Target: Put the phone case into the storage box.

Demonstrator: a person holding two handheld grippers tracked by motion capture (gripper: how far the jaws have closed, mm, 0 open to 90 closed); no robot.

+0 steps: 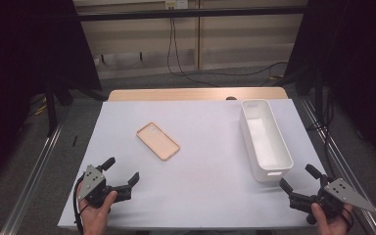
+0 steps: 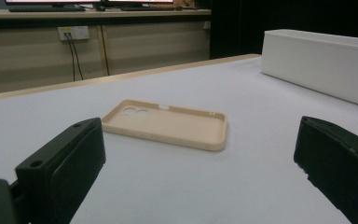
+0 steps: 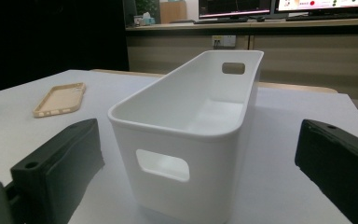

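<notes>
At the near left edge of the table point(image 1: 200, 161), a hand holds the left gripper point(image 1: 123, 174) low and level, its jaws spread apart with nothing between them, aimed toward the phone case. At the near right, the right gripper point(image 1: 299, 177) sits likewise, jaws apart and empty, facing the bin's short end. Farther in, left of centre, the thin, peach-coloured phone case point(image 1: 158, 141) lies flat, hollow side up. To its right stands the long, smooth white plastic bin point(image 1: 265, 169) with cut-out handles.
</notes>
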